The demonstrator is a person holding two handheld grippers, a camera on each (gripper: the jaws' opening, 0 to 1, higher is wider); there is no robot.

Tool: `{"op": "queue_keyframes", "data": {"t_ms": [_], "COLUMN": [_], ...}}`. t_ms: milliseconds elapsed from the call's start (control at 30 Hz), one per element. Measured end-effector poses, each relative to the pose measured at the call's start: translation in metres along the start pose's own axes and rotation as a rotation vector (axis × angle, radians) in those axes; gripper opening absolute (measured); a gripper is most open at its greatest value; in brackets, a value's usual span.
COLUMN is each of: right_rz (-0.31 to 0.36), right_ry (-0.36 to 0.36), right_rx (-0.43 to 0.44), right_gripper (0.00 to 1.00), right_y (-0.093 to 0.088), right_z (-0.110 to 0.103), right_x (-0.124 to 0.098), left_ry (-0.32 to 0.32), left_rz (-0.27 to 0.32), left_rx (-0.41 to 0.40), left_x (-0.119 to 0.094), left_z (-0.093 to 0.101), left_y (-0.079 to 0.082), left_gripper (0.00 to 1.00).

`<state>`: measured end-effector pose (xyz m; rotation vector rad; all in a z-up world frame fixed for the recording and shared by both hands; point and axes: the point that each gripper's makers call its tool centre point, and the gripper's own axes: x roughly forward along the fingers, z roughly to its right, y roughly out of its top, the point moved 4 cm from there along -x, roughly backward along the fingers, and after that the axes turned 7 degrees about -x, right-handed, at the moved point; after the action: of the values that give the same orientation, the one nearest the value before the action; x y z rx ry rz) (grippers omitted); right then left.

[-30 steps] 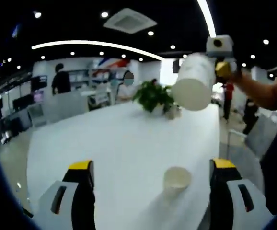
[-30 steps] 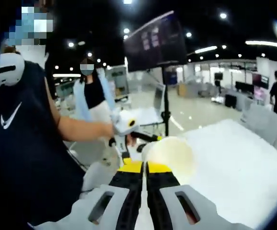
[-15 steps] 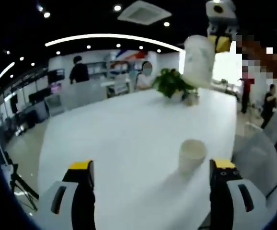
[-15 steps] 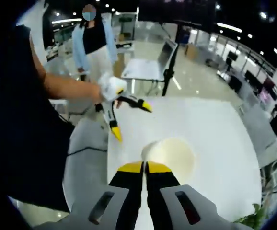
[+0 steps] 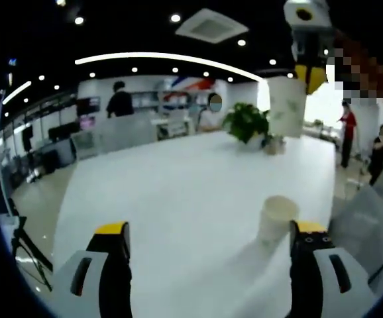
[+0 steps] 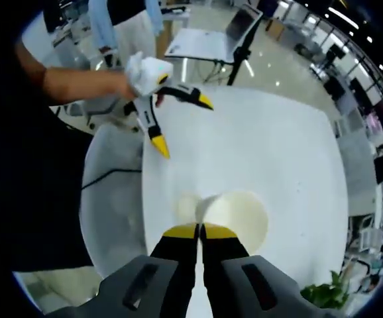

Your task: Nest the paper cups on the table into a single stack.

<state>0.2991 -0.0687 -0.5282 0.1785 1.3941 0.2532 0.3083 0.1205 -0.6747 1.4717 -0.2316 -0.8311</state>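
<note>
A white paper cup point(image 5: 277, 217) stands upright on the white table point(image 5: 178, 192), just inside the right finger of my left gripper point(image 5: 210, 233), which is open and holds nothing. Above it hangs a second paper cup point(image 5: 287, 106) with a faint green print, upright, held at its rim by my right gripper point(image 5: 309, 71). In the right gripper view my right gripper point(image 6: 200, 230) is shut on the held cup point(image 6: 236, 212), whose mouth faces the camera. The table cup point(image 6: 185, 207) shows just left of it, below. The left gripper point(image 6: 183, 126) is open, farther out over the table point(image 6: 277, 146).
A potted plant point(image 5: 244, 122) and a small object stand at the table's far end. Grey chairs point(image 5: 370, 212) sit along the right side. People stand in the background. A person's arm point(image 6: 65, 83) holds the left gripper. A laptop on a stand point(image 6: 208, 40) is beyond the table edge.
The right gripper has tipped to look straight down at the table, and its cup has turned from tilted to upright, now over the table cup. The left gripper stays open.
</note>
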Motion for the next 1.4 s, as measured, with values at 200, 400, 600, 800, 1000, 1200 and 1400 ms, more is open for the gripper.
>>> {"op": "queue_keyframes", "data": {"t_ms": [200, 400, 600, 800, 1000, 1200, 1400], "right_rz": [-0.006, -0.004, -0.038, -0.038, -0.039, -0.037, -0.051], "right_ry": [-0.003, 0.005, -0.013, 0.012, 0.021, 0.033, 0.027], "right_rx": [0.024, 0.024, 0.015, 0.042, 0.061, 0.091, 0.094], "right_gripper": [0.00, 0.00, 0.00, 0.00, 0.00, 0.00, 0.00], "right_y": [0.000, -0.001, -0.008, -0.008, -0.008, -0.010, -0.016], "right_z": [-0.001, -0.005, -0.004, -0.009, -0.015, -0.022, -0.026], "right_x": [-0.002, 0.006, 0.023, 0.038, 0.054, 0.071, 0.085], "left_ry": [0.000, 0.005, 0.013, 0.024, 0.028, 0.026, 0.028], "left_rz": [0.005, 0.004, -0.002, -0.004, -0.007, -0.019, -0.021], "left_rx": [0.004, 0.000, -0.007, -0.016, -0.024, -0.019, -0.014], "left_x": [0.000, 0.001, 0.000, -0.002, -0.003, -0.003, -0.002], "left_z": [0.000, 0.002, 0.002, 0.000, -0.001, 0.000, 0.000], "left_y": [0.000, -0.002, -0.006, -0.009, -0.013, -0.016, -0.015], "left_gripper": [0.98, 0.98, 0.98, 0.98, 0.98, 0.98, 0.97]}}
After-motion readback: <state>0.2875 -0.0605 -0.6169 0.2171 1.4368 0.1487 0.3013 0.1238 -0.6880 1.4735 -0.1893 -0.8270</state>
